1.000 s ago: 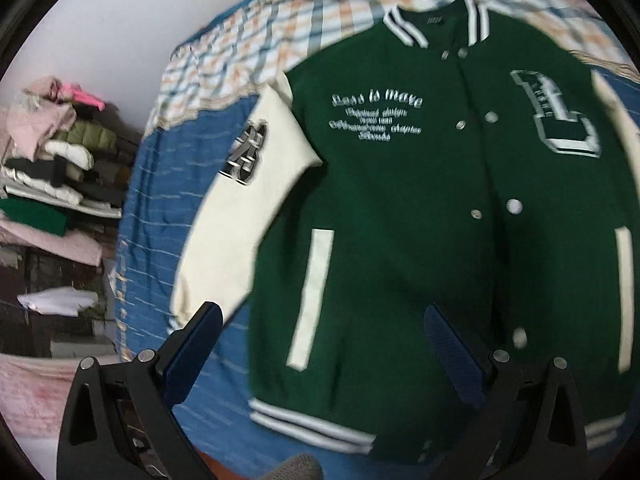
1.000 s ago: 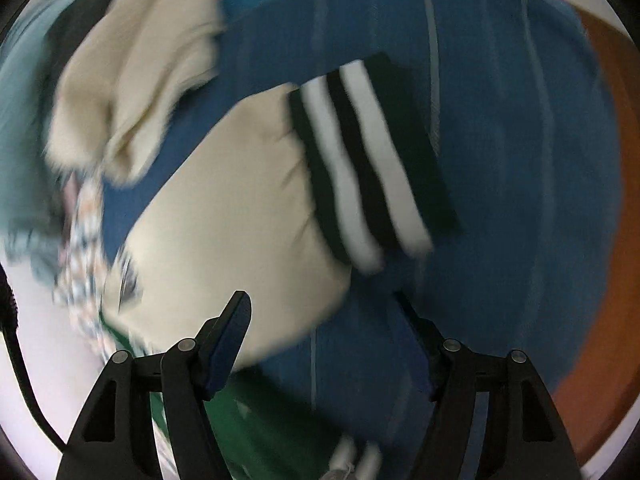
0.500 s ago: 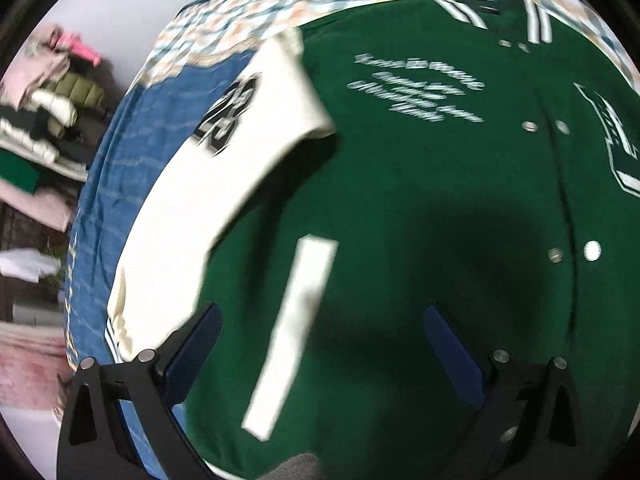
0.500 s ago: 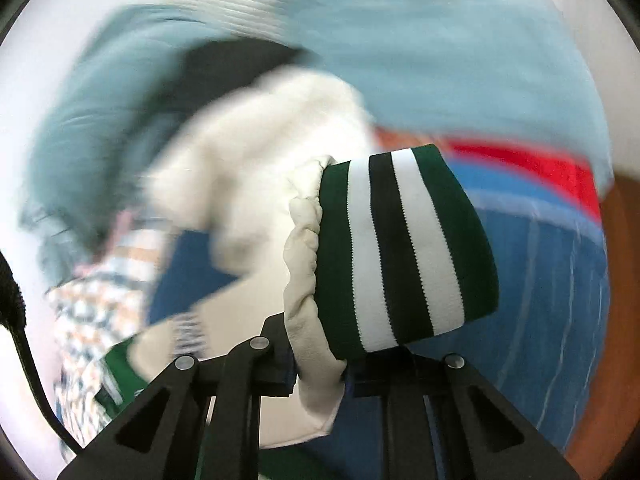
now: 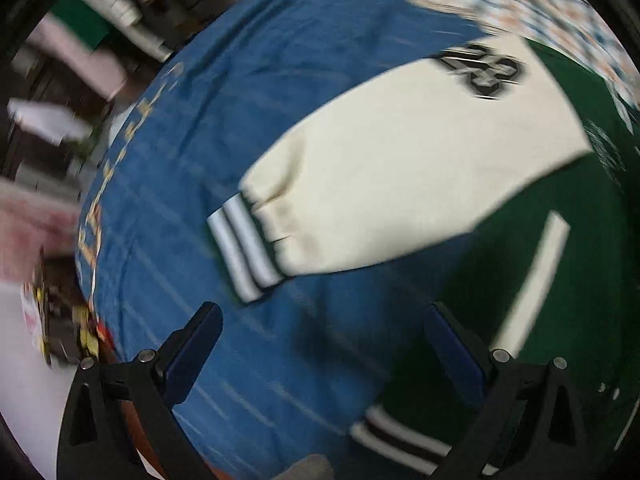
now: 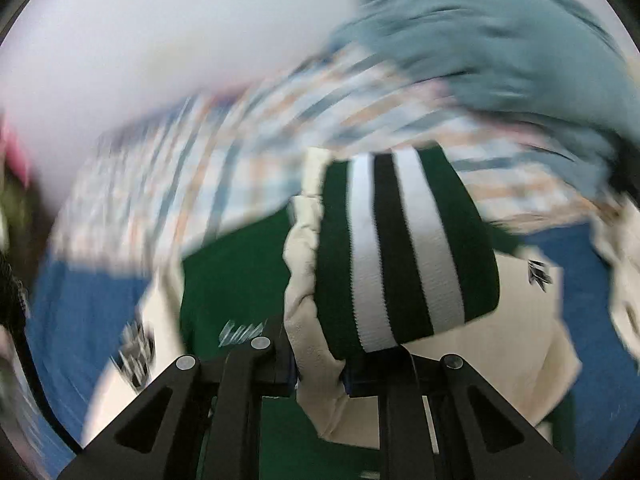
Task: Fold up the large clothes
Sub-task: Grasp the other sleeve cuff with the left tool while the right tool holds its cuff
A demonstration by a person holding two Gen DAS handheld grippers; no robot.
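A green varsity jacket (image 5: 568,272) with cream sleeves lies front up on a blue cover (image 5: 248,128). In the left wrist view its cream sleeve (image 5: 400,184) with a striped cuff (image 5: 244,256) lies flat, just ahead of my open, empty left gripper (image 5: 320,356). In the right wrist view my right gripper (image 6: 320,372) is shut on the other cream sleeve (image 6: 308,320) beside its green and white striped cuff (image 6: 404,248), and holds it lifted over the jacket's green body (image 6: 228,280).
A plaid cloth (image 6: 224,152) lies at the far end of the blue cover, with a grey-blue garment (image 6: 500,48) beyond it. Stacked folded clothes (image 5: 112,4) sit on shelves at the far left. The cover's edge (image 5: 92,240) drops off on the left.
My right gripper closed on the sleeve by its cuff and lifted it over the jacket. My left gripper swung left from the jacket's body to the other sleeve's cuff.
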